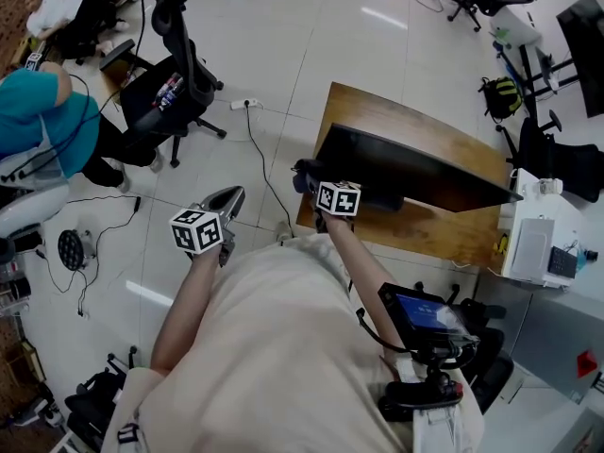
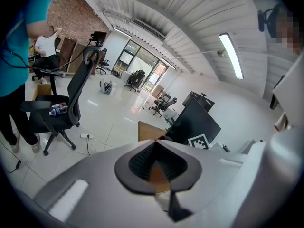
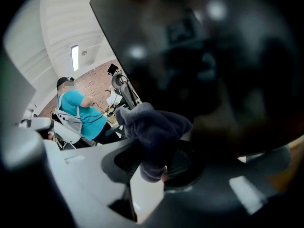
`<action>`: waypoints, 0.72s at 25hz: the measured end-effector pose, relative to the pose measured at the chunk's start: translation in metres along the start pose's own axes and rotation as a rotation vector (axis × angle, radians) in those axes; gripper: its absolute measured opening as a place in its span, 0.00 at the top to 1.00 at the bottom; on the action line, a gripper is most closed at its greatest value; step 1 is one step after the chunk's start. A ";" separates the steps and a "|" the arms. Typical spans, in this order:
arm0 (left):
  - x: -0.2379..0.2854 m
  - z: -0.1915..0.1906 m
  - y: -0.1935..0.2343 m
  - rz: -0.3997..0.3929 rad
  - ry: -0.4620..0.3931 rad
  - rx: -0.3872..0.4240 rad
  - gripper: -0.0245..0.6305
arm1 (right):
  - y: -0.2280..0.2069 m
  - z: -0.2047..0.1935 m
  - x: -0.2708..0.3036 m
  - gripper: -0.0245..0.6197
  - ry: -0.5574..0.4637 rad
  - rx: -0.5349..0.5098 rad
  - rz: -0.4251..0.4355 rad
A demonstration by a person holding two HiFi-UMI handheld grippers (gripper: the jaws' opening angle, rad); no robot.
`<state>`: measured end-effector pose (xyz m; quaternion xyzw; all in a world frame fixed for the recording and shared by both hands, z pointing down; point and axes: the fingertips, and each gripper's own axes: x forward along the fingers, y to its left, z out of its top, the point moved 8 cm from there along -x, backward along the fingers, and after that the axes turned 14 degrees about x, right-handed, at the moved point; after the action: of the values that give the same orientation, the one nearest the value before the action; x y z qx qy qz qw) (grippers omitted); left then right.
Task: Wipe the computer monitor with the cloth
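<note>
Right claw (image 3: 156, 161) grips the cloth (image 3: 151, 126) at the monitor (image 1: 406, 173) (long axis along the desk (image 1: 377, 111)); left claw (image 2: 159, 169) pinched together.

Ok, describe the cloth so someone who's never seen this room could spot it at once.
Find the wooden desk on the white tiled floor, bearing the black monitor. At the monitor's left end in the head view, the right tool grips the cloth: a fuzzy blue-grey wad, unlike the hard things around it.

One monitor (image 1: 406, 173), one cloth (image 3: 152, 125), one desk (image 1: 415, 121) — two tools (image 1: 226, 199) (image 1: 310, 179)
</note>
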<state>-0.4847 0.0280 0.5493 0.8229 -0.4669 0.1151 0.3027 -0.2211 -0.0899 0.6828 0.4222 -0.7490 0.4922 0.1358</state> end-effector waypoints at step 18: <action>0.018 -0.005 -0.007 -0.044 -0.013 -0.017 0.96 | 0.074 0.063 -0.070 0.78 -0.185 -0.177 0.075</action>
<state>-0.4692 0.0212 0.5591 0.8311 -0.4516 0.0991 0.3089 -0.2220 -0.0976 0.5634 0.4238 -0.8141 0.3879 0.0847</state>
